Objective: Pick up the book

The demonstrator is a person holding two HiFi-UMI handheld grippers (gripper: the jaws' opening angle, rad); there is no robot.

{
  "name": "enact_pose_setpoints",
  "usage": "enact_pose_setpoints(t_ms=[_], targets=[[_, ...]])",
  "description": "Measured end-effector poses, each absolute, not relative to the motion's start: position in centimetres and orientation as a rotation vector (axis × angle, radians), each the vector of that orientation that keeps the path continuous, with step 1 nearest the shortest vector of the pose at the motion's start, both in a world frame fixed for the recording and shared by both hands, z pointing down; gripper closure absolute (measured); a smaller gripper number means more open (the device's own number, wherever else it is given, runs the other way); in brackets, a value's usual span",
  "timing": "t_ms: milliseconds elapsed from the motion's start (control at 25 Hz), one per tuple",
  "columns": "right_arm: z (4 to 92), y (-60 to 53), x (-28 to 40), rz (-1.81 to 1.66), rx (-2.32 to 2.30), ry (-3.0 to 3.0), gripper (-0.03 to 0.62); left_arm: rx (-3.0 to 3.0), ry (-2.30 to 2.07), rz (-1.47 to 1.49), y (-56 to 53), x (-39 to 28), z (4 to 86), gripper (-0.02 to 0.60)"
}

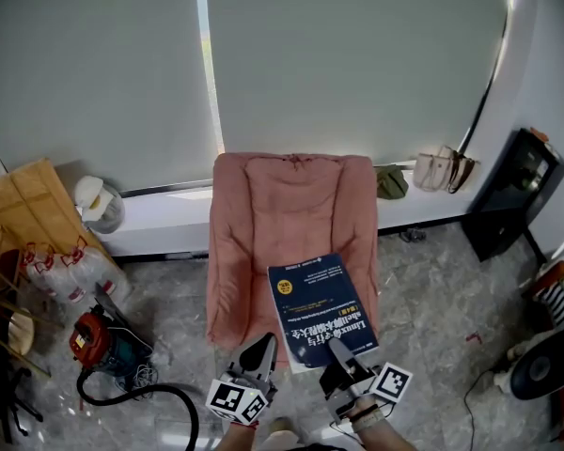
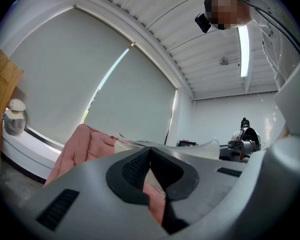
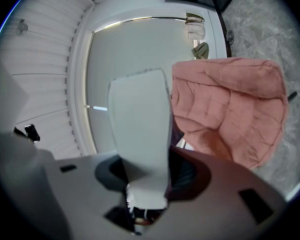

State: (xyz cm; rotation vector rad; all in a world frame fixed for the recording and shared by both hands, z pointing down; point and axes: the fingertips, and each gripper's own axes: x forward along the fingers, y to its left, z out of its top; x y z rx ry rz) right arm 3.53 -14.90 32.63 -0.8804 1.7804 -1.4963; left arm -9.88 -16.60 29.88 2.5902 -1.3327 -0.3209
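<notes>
A blue book (image 1: 320, 313) with white print is held flat above the front of the pink padded chair (image 1: 291, 214). My right gripper (image 1: 336, 350) is shut on the book's near edge. In the right gripper view the book's pale cover (image 3: 140, 134) stands up between the jaws of the right gripper (image 3: 145, 181) and hides part of the chair (image 3: 230, 109). My left gripper (image 1: 263, 350) hovers just left of the book, apart from it. Its jaws (image 2: 150, 151) are shut with nothing between them, pointing at the chair (image 2: 85, 144).
A red and blue vacuum cleaner (image 1: 103, 341) with a black hose lies on the floor at the left, beside water bottles (image 1: 61, 271) and cardboard (image 1: 23, 205). A black cabinet (image 1: 512, 195) stands at the right. Bags (image 1: 442, 169) sit on the window sill.
</notes>
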Motion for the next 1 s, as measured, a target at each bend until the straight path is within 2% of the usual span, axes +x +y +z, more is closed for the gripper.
enact_pose_setpoints(t_ms=[1000], targets=[[33.7,-16.6,3.1,-1.523,-0.896,1.740,0.416,2.593,-1.320,-0.314,-18.7,-10.5,30.2,0.571]])
